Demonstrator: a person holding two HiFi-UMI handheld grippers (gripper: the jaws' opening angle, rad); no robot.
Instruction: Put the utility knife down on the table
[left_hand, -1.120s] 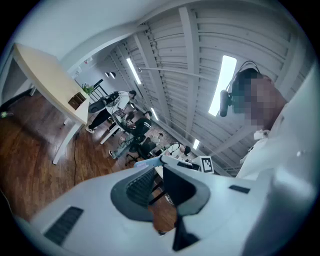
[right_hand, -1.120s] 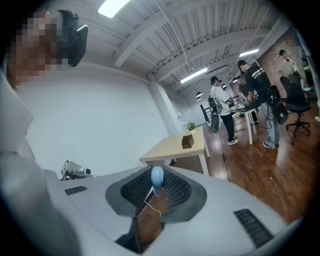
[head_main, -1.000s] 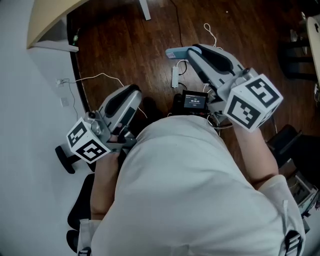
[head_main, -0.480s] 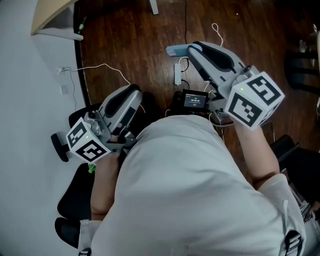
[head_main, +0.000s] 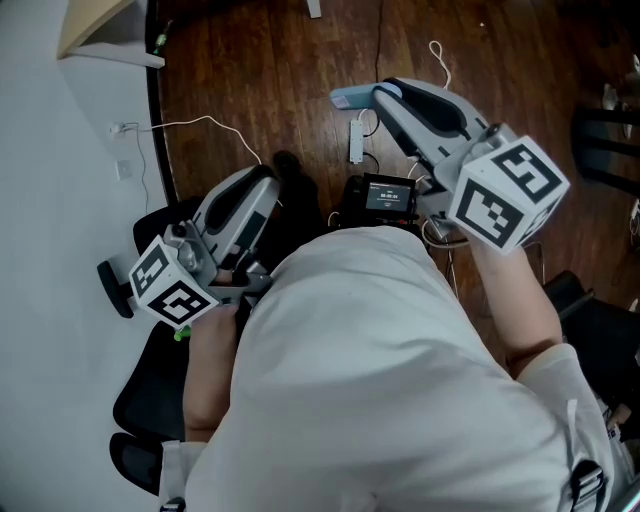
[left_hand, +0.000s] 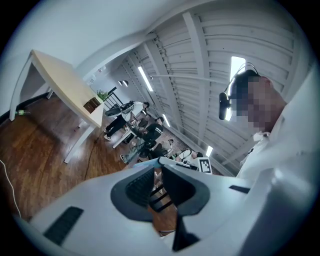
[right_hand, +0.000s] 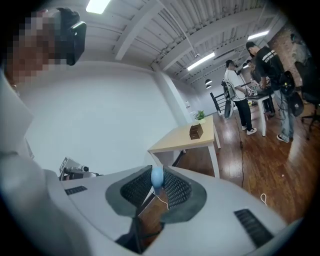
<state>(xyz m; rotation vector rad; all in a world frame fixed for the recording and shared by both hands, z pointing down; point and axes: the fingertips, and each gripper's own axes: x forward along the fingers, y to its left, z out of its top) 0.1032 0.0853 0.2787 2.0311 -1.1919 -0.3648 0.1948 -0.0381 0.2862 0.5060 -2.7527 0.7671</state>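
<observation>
"Knife (head_main: 348, 98): which gripper has it?"

"Not the left gripper (left_hand: 157, 162). Its jaws stand a slit apart with nothing between them. The right gripper (head_main: 385, 96) is clamped on it. The pale blue end sticks out past the pads, above the floor (head_main: 250, 70), and the table (right_hand: 186, 137) is well apart."

"Any writing?"

"A screen (head_main: 388, 198) shows figures too small to read. The right cube (head_main: 505, 195) bears only black-and-white squares."
</observation>
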